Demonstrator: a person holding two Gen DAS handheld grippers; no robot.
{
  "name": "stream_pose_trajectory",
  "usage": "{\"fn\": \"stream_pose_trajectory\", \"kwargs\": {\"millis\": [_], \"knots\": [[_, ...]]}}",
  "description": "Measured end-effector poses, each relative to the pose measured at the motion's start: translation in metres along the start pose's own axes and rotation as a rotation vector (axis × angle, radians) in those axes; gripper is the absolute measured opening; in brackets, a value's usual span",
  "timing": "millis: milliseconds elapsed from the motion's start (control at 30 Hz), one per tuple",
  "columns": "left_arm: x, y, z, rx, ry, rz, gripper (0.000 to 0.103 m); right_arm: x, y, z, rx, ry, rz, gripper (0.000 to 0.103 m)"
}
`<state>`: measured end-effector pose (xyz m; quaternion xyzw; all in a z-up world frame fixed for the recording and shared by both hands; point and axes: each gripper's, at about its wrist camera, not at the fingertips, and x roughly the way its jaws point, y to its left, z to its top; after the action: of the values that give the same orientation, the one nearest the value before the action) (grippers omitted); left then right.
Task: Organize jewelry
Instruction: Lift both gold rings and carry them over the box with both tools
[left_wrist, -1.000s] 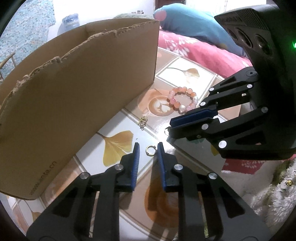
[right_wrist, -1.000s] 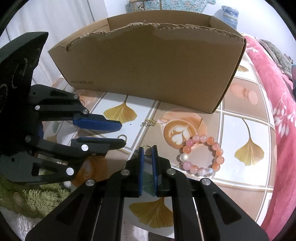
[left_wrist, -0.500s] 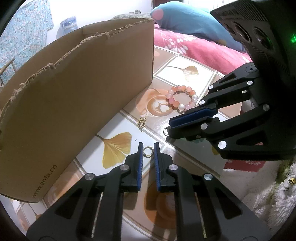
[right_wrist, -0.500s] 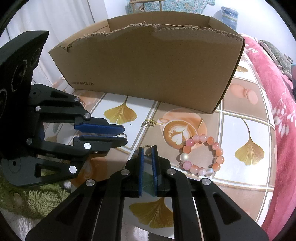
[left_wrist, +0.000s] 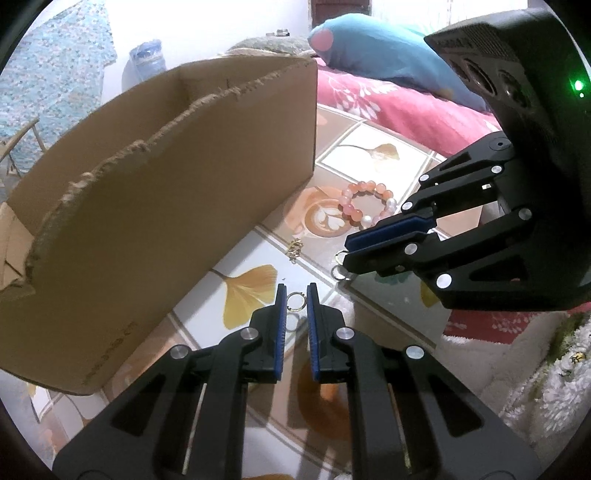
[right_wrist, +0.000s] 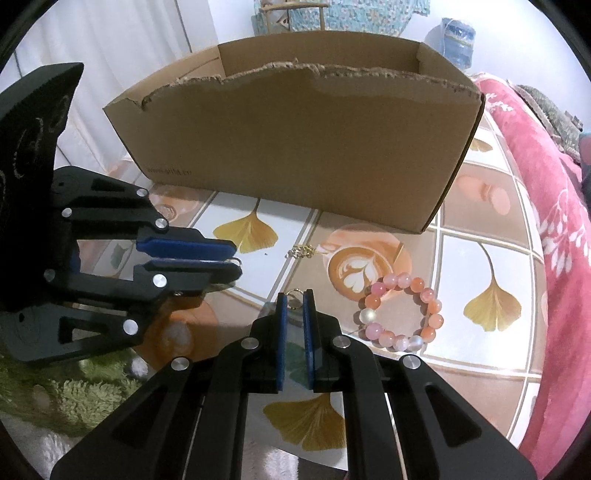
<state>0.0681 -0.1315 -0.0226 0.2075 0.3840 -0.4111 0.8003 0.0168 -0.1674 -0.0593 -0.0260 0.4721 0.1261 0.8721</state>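
Note:
My left gripper (left_wrist: 296, 290) is shut on a small gold ring (left_wrist: 296, 294), which sits pinched between its blue pads just above the table. In the right wrist view that gripper (right_wrist: 232, 260) comes in from the left with the ring's edge peeping out at its tips. My right gripper (right_wrist: 294, 297) is shut on a second small gold ring (right_wrist: 294, 292). Both grippers stand close together in front of the open cardboard box (right_wrist: 295, 147). A pink and orange bead bracelet (right_wrist: 399, 314) lies to the right. A short gold chain piece (right_wrist: 303, 252) lies near the box's front wall.
The glossy table top (right_wrist: 476, 258) has a tile pattern of ginkgo leaves and coffee cups. A pink blanket (right_wrist: 554, 221) borders it on the right, with a blue pillow (left_wrist: 388, 62) beyond. A fluffy green and white rug (right_wrist: 55, 391) lies at the near edge.
The left jaws have narrowed onto the gold ring that lay between them, and the left view has shifted a little, so more of the box's inside shows. The right gripper has kept still.

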Motion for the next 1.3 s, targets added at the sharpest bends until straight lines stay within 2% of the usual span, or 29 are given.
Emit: {"fn": "stream_pose_trajectory", "kwargs": {"millis": [200, 367, 533, 600, 767, 933, 1067, 1200, 1300], "knots": [[-0.022, 0.006, 0.005, -0.023, -0.04, 0.028, 0.01, -0.02, 0.003, 0.006, -0.011, -0.042, -0.006, 0.009], [-0.058, 0.017, 0.019, -0.055, -0.131, 0.033, 0.01, -0.052, 0.006, 0.022, -0.038, -0.132, 0.014, 0.009], [-0.098, 0.035, 0.036, -0.08, -0.242, 0.052, 0.01, -0.081, 0.011, 0.054, -0.104, -0.242, 0.038, 0.009], [-0.106, 0.043, 0.04, -0.083, -0.264, 0.077, 0.01, -0.087, 0.012, 0.072, -0.136, -0.282, 0.048, 0.009], [-0.104, 0.071, 0.049, -0.122, -0.241, 0.143, 0.01, -0.079, 0.001, 0.116, -0.146, -0.308, 0.112, 0.009], [-0.091, 0.113, 0.058, -0.175, -0.172, 0.174, 0.01, -0.042, -0.018, 0.164, -0.094, -0.198, 0.208, 0.009], [-0.064, 0.148, 0.066, -0.23, -0.058, 0.138, 0.01, 0.003, -0.028, 0.197, -0.063, -0.027, 0.273, 0.009], [-0.034, 0.179, 0.067, -0.3, 0.077, 0.073, 0.01, 0.045, -0.032, 0.214, -0.041, 0.15, 0.273, 0.009], [-0.016, 0.193, 0.067, -0.326, 0.154, 0.05, 0.01, 0.069, -0.032, 0.216, -0.06, 0.235, 0.25, 0.009]]}}
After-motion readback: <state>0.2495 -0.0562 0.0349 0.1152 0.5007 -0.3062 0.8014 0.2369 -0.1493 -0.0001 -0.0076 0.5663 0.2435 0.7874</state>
